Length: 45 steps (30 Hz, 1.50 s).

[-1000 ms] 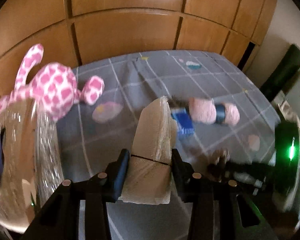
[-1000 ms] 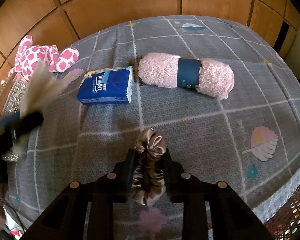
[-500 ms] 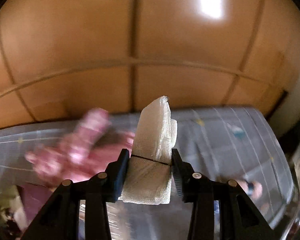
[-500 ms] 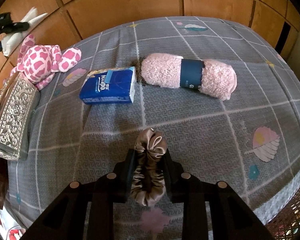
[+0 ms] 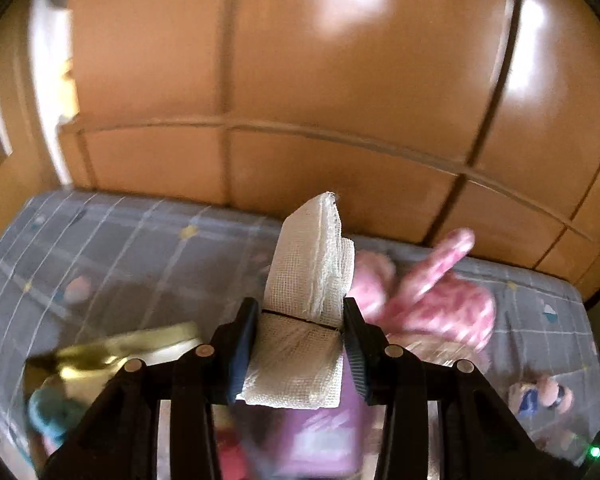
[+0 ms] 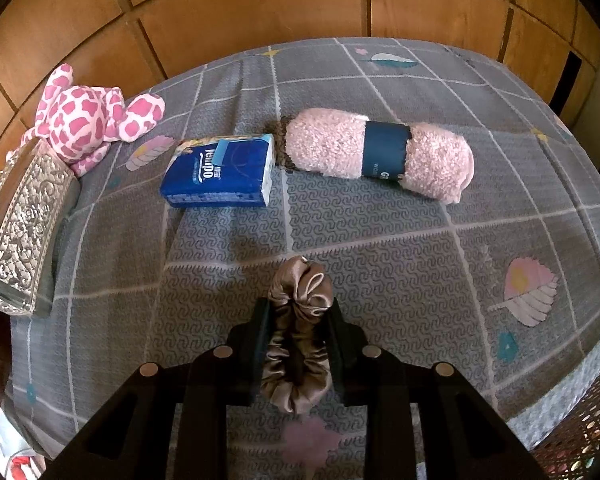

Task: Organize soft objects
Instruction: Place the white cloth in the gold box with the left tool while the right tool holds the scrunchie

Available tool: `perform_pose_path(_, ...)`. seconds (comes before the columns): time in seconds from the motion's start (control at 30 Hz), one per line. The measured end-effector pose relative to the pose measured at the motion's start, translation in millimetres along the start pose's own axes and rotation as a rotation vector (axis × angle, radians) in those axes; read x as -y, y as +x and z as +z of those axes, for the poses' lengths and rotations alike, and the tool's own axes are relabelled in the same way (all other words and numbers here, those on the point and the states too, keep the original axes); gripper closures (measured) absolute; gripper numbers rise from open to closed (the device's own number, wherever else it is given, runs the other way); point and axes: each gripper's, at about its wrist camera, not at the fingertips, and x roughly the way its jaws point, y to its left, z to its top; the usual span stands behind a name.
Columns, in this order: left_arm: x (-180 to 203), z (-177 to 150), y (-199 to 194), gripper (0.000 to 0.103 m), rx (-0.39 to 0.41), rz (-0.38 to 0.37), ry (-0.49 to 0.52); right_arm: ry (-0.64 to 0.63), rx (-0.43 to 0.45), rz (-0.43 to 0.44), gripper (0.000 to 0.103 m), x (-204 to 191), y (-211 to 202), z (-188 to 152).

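1. While pinching a folded white gauze pad point(image 5: 300, 320), left gripper point(image 5: 300, 332) pressed on both its sides, pad poking up past the fingertips.
2. Just beyond, right of it: blurred pink spotted plush toy point(image 5: 432, 300) on grey checked bedsheet point(image 5: 120, 240); wooden panels point(image 5: 300, 80) behind.
3. Right gripper point(image 6: 298, 328) clamped on a brown satin scrunchie point(image 6: 298, 344).
4. Ahead of it: blue tissue pack point(image 6: 220, 172), rolled pink towel point(image 6: 380, 152) just beside; far left, silver embossed box point(image 6: 24, 224).

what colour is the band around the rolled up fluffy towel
Dark navy blue, wrapped around the middle of the pink towel; it shows best in the right wrist view.
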Motion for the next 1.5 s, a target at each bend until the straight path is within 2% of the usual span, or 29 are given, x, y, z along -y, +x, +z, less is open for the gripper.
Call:
perform_pose_path(0.2, -95.5, -52.1, -29.2, 0.061, 0.003, 0.043, -0.137, -0.036, 0.012, -0.03, 0.078, -5.0, 0.2, -1.9)
perform_pose_path(0.4, -156.6, -101.8, -15.6, 0.059, -0.062, 0.086, -0.277, -0.055, 0.012, -0.064, 0.079, -9.1, 0.7, -1.5)
perform_pose_path(0.47, -166.6, -112.9, -8.2, 0.054, -0.086, 0.08, -0.303, -0.057, 0.011, -0.074, 0.079, -11.0, 1.1, -2.2)
perform_pose_path(0.5, -168.7, -117.3, -3.4, 0.045, -0.096, 0.085, -0.305, -0.058, 0.01, -0.078, 0.079, -11.3, 1.4, -2.2)
perform_pose_path(0.53, -170.3, -119.9, -0.2, 0.032, -0.101, 0.089, -0.308, -0.06, 0.009, -0.083, 0.079, -12.4, 1.8, -2.4)
perform_pose_path(0.57, -171.3, -122.3, 3.8, 0.028, -0.109, 0.084, -0.316, -0.062, 0.007, -0.088, 0.079, -13.9, 2.3, -2.6)
perform_pose_path(0.67, -176.1, -127.3, 7.9, 0.027, -0.117, 0.081, -0.347, -0.06, 0.006, -0.095, 0.079, -14.3, 2.6, -3.2)
perform_pose_path(0.73, -174.5, -129.5, 2.2, 0.023, -0.098, 0.075, -0.343, -0.057, 0.008, -0.099, 0.079, -14.3, 3.1, -3.2)
perform_pose_path(0.83, -169.5, -135.4, -16.0, 0.021, -0.052, 0.114, -0.33, -0.057, 0.013, -0.105, 0.081, -16.5, 4.3, -3.5)
perform_pose_path(0.97, -152.4, -143.7, -46.0, 0.021, 0.018, 0.162, -0.275, -0.055, 0.022, -0.102, 0.087, -17.8, 5.3, -2.5)
perform_pose_path(1.07, -134.0, -152.7, -67.4, 0.015, 0.059, 0.167, -0.222, -0.035, 0.028, -0.085, 0.09, -17.9, 4.4, -0.8)
perform_pose_path(1.2, -114.5, -165.5, -85.2, 0.014, 0.07, 0.168, -0.175, -0.007, 0.031, -0.05, 0.091, -16.2, 2.0, 3.8)
perform_pose_path(1.5, -92.5, -181.7, -98.3, 0.011, 0.069, 0.153, -0.158, 0.012, 0.068, 0.03, 0.091, -27.2, -12.9, 25.1)
